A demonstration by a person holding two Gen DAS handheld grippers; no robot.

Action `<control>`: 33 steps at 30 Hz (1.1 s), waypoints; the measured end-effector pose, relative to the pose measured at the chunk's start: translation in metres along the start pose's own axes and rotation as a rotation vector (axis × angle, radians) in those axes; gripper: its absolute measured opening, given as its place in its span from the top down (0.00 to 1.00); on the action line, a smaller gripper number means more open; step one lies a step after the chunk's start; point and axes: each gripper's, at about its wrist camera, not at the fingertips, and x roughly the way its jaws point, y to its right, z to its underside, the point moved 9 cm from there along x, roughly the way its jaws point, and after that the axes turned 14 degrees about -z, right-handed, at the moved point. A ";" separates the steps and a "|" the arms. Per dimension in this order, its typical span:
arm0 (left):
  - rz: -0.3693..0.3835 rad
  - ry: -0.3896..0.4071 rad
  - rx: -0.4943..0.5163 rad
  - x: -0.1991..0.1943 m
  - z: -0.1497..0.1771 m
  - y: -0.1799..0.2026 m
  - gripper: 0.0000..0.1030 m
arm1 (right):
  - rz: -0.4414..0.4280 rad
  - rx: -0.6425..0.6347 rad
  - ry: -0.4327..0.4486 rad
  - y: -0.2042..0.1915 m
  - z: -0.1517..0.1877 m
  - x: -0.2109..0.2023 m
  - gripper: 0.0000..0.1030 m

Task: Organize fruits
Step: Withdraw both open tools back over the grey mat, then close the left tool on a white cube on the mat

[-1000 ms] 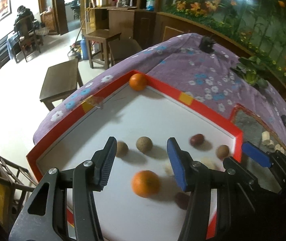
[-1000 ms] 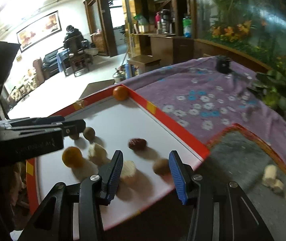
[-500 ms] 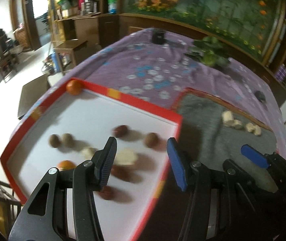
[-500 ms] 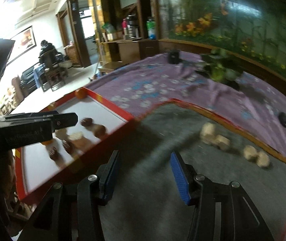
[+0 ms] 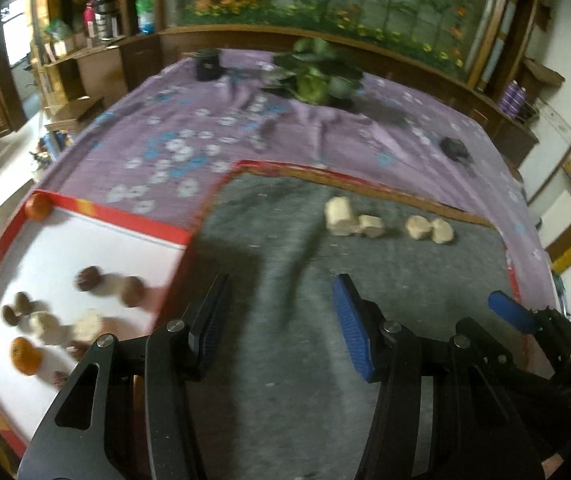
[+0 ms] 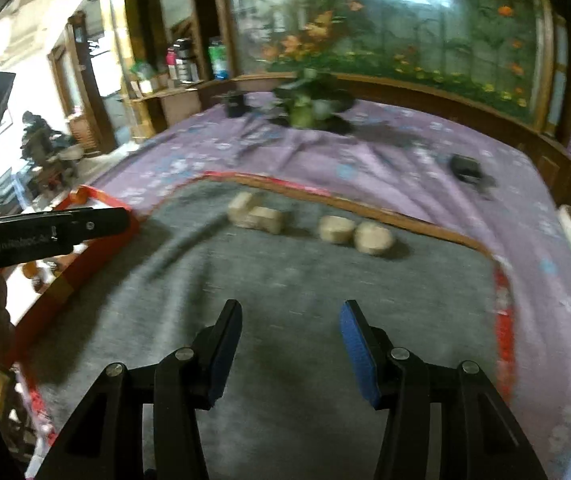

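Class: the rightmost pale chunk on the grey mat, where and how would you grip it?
Grip the rightmost pale chunk across its rounded sides, coming down from above. It lies flat like a low disc and touches its neighbour on the left, so pinch front-to-back.

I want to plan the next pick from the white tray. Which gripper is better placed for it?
Left, probably. The left gripper hangs open beside the white tray with its fruit; the right gripper, jaws opening, empty, is over the grey mat, farther away.

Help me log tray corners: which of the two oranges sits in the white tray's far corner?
The orange wedged against the red rim; the other orange lies near the front.
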 end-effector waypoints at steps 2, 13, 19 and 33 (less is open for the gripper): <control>0.021 -0.013 0.014 0.004 -0.001 0.012 0.50 | 0.018 0.008 0.013 0.012 0.002 -0.009 0.51; 0.067 -0.105 -0.015 0.040 -0.030 0.036 0.50 | -0.072 0.152 0.071 0.050 0.006 -0.026 0.50; 0.047 -0.130 -0.048 0.062 -0.051 0.047 0.50 | -0.070 0.122 0.060 0.045 0.001 -0.018 0.51; -0.098 -0.137 -0.012 0.089 -0.059 0.024 0.43 | -0.147 0.107 0.054 0.030 -0.007 -0.008 0.51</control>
